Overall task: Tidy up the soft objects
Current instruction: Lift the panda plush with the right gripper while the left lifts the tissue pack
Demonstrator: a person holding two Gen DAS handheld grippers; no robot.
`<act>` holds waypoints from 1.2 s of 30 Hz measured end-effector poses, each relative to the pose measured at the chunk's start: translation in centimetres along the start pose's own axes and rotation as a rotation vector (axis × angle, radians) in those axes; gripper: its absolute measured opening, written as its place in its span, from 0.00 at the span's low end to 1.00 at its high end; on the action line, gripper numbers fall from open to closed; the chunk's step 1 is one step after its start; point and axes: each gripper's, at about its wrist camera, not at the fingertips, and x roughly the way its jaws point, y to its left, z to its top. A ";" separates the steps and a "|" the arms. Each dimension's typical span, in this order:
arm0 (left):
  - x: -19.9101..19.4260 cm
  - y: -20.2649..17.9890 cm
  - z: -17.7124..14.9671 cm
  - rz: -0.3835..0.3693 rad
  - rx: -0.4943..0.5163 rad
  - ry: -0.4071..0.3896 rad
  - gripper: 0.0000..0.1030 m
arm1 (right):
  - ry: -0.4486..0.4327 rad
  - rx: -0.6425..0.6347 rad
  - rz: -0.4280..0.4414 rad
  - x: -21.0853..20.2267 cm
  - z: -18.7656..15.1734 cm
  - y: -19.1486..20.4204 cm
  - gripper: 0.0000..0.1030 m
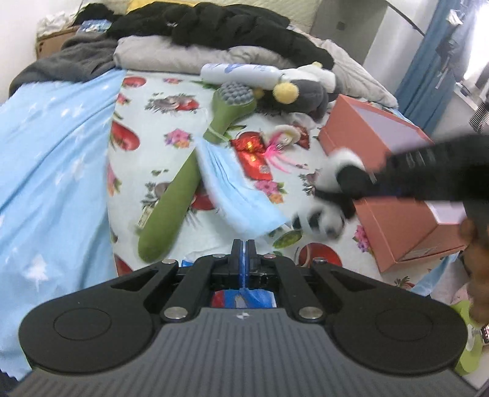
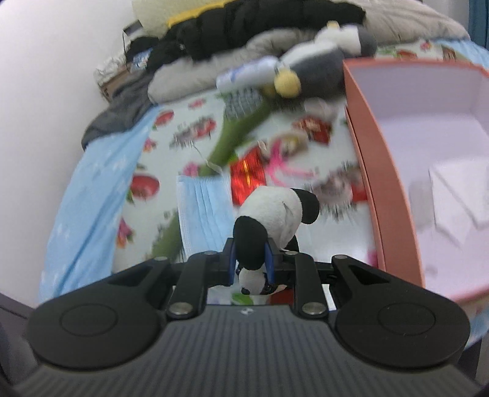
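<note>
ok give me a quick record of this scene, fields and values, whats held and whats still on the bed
setting: bed with a fruit-print sheet
right gripper: shut on panda, held above the sheet
left gripper: shut, nothing between its fingers
box: pink, open, to the right of the panda
on the bed: green plush, blue mask across it, grey plush, white bottle
far end: pile of dark and grey clothes

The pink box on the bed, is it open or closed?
Open. The pink box has no lid on it, and the right wrist view looks straight into its pale interior, where only some white paper lies.
</note>
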 end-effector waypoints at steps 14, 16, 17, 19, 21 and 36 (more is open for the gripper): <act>-0.3 2.0 -2.5 -0.079 -0.125 0.090 0.29 | 0.070 -0.044 -0.048 -1.2 -5.0 -0.8 0.24; -0.1 1.9 -2.8 -0.086 -0.133 0.100 0.29 | 0.063 -0.040 -0.057 -0.6 -4.9 -0.8 0.25; -0.1 1.8 -2.9 -0.086 -0.133 0.103 0.29 | 0.061 -0.034 -0.060 -0.3 -4.8 -0.9 0.25; 0.0 1.6 -3.0 -0.087 -0.132 0.107 0.29 | 0.071 -0.019 -0.075 0.6 -4.4 -1.1 0.27; 0.0 1.3 -2.9 -0.090 -0.131 0.108 0.30 | 0.082 -0.013 -0.083 1.1 -4.1 -1.3 0.35; 1.0 1.3 -3.0 -0.072 -0.115 0.139 0.37 | 0.064 0.010 -0.043 2.9 -4.2 -1.0 0.60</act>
